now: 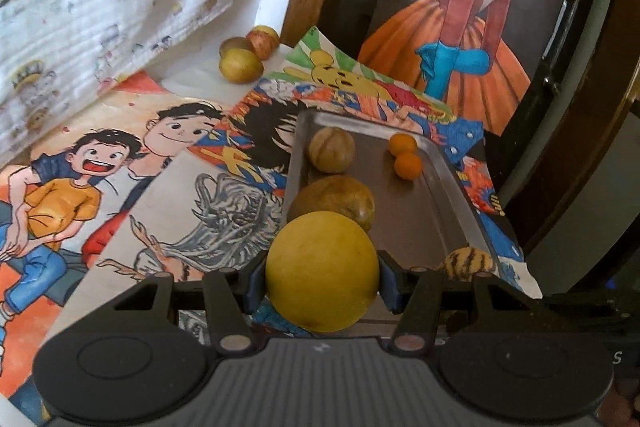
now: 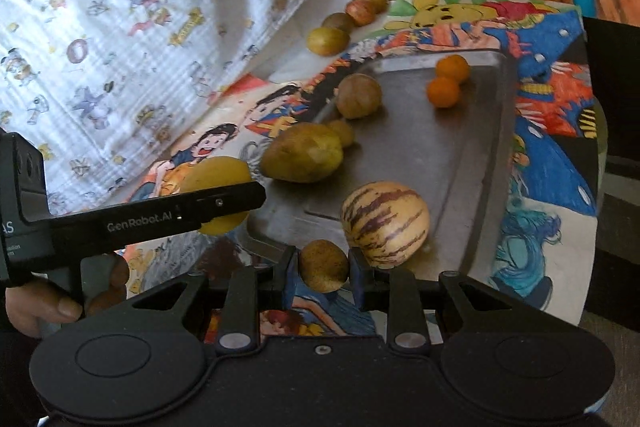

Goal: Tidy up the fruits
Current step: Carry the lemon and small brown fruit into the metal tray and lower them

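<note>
Your left gripper point(image 1: 322, 273) has its jaws clamped on one large yellow fruit point(image 1: 322, 271), held just off the near left corner of the metal tray point(image 1: 424, 203). Your right gripper point(image 2: 323, 267) has its jaws clamped on one small brown fruit point(image 2: 324, 265), at the tray's near edge. In the tray you have two small oranges point(image 2: 447, 81) touching each other at the far right, one round tan fruit point(image 2: 358, 95) at the far left, one greenish pear-shaped fruit point(image 2: 302, 153) on the left rim, and one purple-striped melon point(image 2: 385, 222) near the front. Beyond the tray's far left corner, four loose fruits point(image 2: 346, 23) lie clustered beside the printed cloth point(image 2: 120, 27).
</note>
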The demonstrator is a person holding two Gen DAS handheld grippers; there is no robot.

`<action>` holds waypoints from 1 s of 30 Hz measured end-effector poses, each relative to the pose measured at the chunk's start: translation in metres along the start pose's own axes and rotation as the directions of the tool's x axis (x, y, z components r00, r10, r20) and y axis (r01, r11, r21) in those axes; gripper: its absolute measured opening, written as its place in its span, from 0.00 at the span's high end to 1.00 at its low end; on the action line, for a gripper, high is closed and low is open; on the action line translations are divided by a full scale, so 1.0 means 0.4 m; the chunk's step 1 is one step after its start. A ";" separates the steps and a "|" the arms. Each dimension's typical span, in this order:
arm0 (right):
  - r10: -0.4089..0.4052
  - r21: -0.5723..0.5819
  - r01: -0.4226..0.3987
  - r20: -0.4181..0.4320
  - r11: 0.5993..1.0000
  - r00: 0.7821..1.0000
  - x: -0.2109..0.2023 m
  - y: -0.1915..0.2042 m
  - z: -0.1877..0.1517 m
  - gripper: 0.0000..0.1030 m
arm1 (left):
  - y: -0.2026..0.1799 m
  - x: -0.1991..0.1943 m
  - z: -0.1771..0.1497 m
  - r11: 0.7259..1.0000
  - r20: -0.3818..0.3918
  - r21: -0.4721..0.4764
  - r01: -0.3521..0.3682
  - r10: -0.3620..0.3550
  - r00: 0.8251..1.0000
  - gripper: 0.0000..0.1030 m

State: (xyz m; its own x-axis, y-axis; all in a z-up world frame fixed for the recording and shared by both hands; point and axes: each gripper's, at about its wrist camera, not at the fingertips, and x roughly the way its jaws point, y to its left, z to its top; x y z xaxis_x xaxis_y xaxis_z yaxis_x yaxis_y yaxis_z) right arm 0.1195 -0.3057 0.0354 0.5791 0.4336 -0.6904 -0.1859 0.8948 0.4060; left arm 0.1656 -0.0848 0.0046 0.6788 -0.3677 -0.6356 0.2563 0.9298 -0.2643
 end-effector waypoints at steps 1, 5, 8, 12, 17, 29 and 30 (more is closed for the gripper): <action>0.008 0.007 -0.008 0.002 1.000 1.000 0.001 -0.004 0.001 0.72 | -0.002 0.005 0.000 1.000 -0.005 0.003 0.002 -0.002 1.000 0.42; 0.016 -0.004 -0.016 0.020 1.000 1.000 0.004 -0.005 0.009 0.72 | -0.012 0.025 0.003 1.000 -0.023 0.013 0.010 -0.009 1.000 0.42; 0.001 -0.034 0.001 0.045 0.999 0.999 0.003 0.003 0.021 0.72 | -0.016 0.038 0.004 1.000 -0.032 0.018 0.010 -0.009 0.999 0.42; -0.032 -0.099 0.039 0.074 0.994 0.997 0.001 0.016 0.032 0.72 | -0.019 0.048 0.007 1.000 -0.033 0.023 0.004 -0.003 0.999 0.42; -0.084 -0.188 0.103 0.104 0.977 0.991 -0.003 0.038 0.028 0.72 | -0.021 0.054 0.012 0.999 -0.031 0.033 -0.005 0.006 0.999 0.42; -0.122 -0.159 0.136 0.095 0.978 0.988 -0.018 0.028 -0.016 0.72 | -0.043 0.058 0.007 0.994 -0.036 0.108 -0.014 0.018 0.999 0.42; -0.126 -0.159 0.140 0.095 0.977 0.987 -0.018 0.030 -0.019 0.72 | -0.046 0.058 0.006 0.993 -0.038 0.118 -0.017 0.022 0.999 0.42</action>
State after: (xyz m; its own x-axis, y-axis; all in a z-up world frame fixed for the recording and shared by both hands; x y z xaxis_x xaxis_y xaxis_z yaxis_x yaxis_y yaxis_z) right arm 0.1071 -0.2974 0.0407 0.6709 0.3053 -0.6757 -0.2271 0.9521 0.2047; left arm 0.1785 -0.1105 -0.0035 0.6577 -0.3476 -0.6684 0.3237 0.9315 -0.1659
